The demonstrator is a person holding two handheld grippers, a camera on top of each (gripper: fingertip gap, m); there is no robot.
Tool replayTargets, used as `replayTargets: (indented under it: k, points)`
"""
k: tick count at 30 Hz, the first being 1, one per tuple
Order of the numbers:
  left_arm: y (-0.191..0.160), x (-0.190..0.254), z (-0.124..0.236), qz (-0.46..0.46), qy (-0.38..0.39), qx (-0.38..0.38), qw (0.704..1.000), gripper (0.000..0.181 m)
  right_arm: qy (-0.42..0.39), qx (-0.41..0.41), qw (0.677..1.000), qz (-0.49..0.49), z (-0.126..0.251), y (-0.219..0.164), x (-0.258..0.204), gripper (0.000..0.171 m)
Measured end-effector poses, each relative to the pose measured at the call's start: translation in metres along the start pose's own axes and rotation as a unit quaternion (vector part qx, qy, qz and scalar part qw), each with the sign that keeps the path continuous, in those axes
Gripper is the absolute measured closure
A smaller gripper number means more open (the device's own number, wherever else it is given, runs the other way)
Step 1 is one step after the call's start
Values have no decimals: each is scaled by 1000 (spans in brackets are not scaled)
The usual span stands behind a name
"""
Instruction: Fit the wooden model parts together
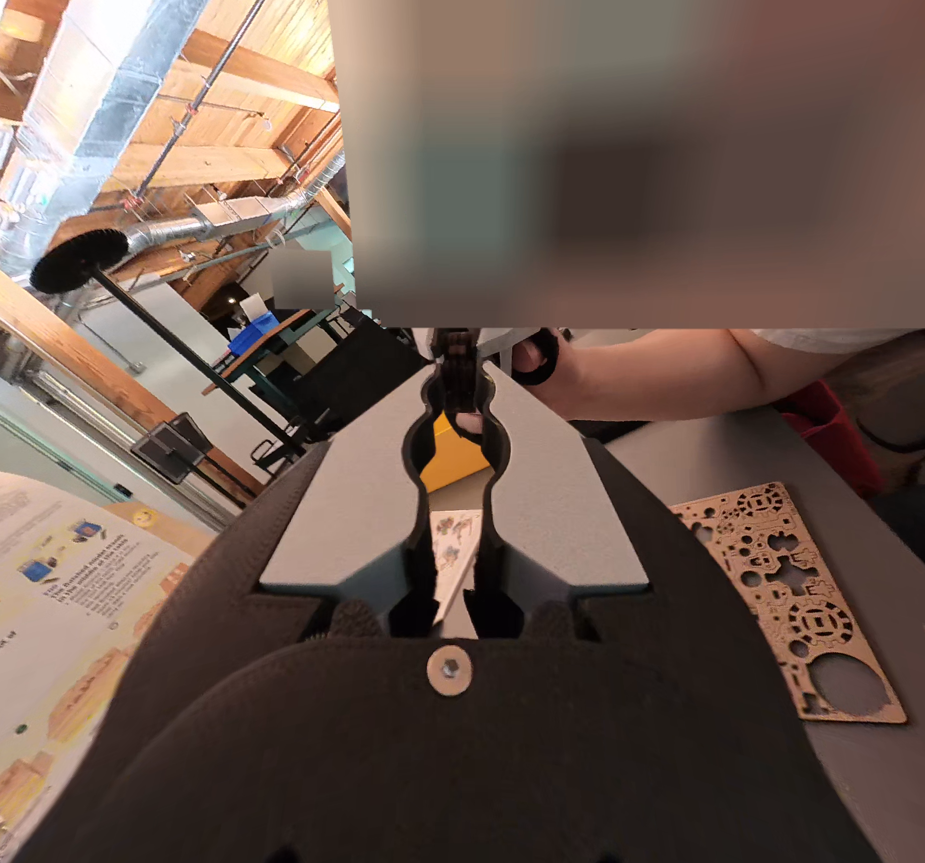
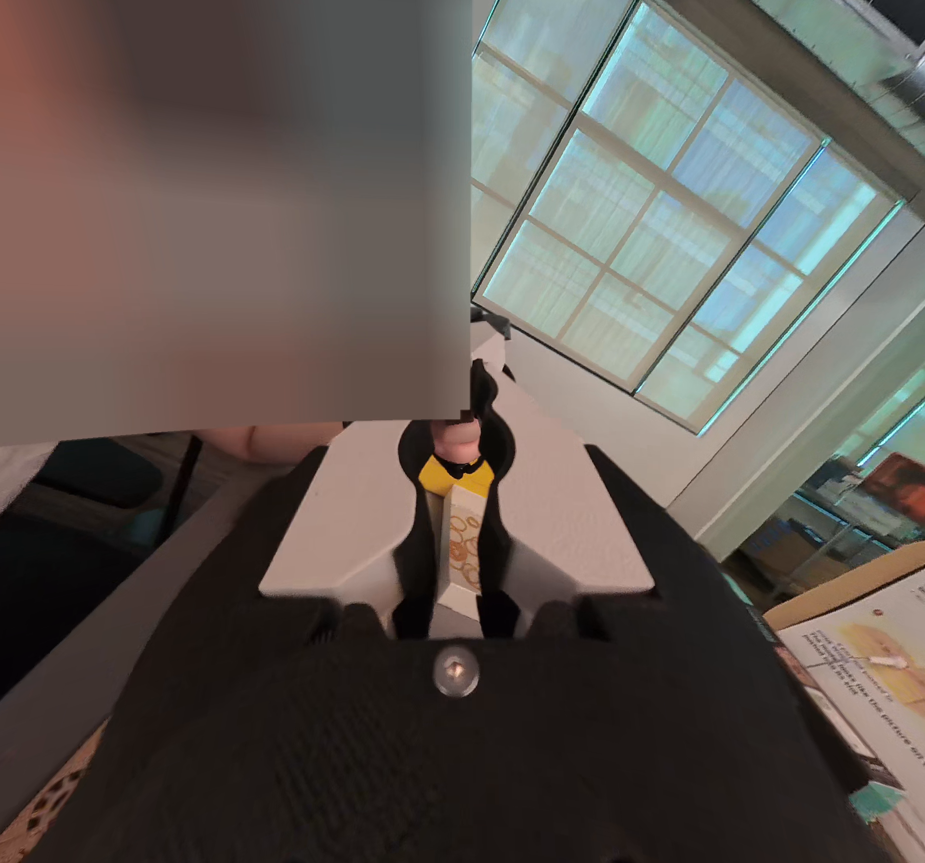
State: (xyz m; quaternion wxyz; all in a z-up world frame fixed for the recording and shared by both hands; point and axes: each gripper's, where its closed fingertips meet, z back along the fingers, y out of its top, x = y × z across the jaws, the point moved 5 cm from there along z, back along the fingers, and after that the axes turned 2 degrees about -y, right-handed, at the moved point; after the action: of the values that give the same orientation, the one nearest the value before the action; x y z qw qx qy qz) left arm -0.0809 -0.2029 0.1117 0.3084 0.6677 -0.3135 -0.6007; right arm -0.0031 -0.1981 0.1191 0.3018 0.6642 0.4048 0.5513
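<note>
In the left wrist view my left gripper (image 1: 458,378) is shut on a small dark brown wooden part (image 1: 458,388), held upright above the table. My right gripper (image 1: 453,341) faces it from the far side and meets the top of the same part. A hand (image 1: 530,356) is on its black loop. In the right wrist view my right gripper (image 2: 473,418) has its jaws nearly together. A blurred patch hides its tips and whatever is between them. A punched-out wooden parts sheet (image 1: 781,588) lies flat on the grey table to the right of my left gripper.
An open instruction booklet (image 1: 65,588) lies at the left and also shows in the right wrist view (image 2: 861,679). A yellow box (image 1: 450,461) and a small white printed box (image 2: 463,548) lie under the grippers. A red container (image 1: 826,428) stands past the table's right edge. A forearm (image 1: 675,378) reaches over the table. The grippers are tip to tip, or close to it.
</note>
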Motion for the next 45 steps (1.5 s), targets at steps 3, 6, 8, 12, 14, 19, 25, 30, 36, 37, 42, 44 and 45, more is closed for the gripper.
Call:
replayTargets:
  k: [3,6,8,12,14,19,25,30,36,37,42,44,45]
  points:
    - [0,2,2,-23,-5,-6,1000,172,12,-1,1000,13,-1,-1,-2,159]
    - [-1,7,0,-56,-9,-20,998,172,33,0,997,66,2,-2,-7,159]
    - [-1,10,0,-64,-18,-22,998,172,45,-13,995,84,3,-1,-10,159]
    - [-3,13,0,-59,-40,-31,997,171,53,-54,991,110,3,-1,-15,160]
    - [-6,14,-1,-59,-50,-44,996,172,55,-83,987,127,3,-2,-17,159]
    - [-7,16,-1,-54,-60,-53,995,172,53,-124,981,141,3,-1,-20,160]
    - [-10,16,-2,-42,-67,-55,995,172,47,-147,977,147,3,-2,-21,160]
    - [-11,13,0,-40,-60,-60,996,172,31,-138,979,144,2,-4,-18,160]
    - [-8,14,-2,-60,-47,-50,996,171,58,-109,984,128,4,-1,-17,160]
    - [-7,15,-2,-66,-44,-40,996,171,60,-95,984,139,5,1,-18,159]
    - [2,10,4,-64,-23,19,997,172,32,-83,988,129,13,8,-8,151]
    - [3,13,4,-72,-27,23,997,172,45,-79,987,130,11,7,-12,151]
    - [3,14,4,-74,-28,23,997,172,40,-83,987,133,10,7,-12,151]
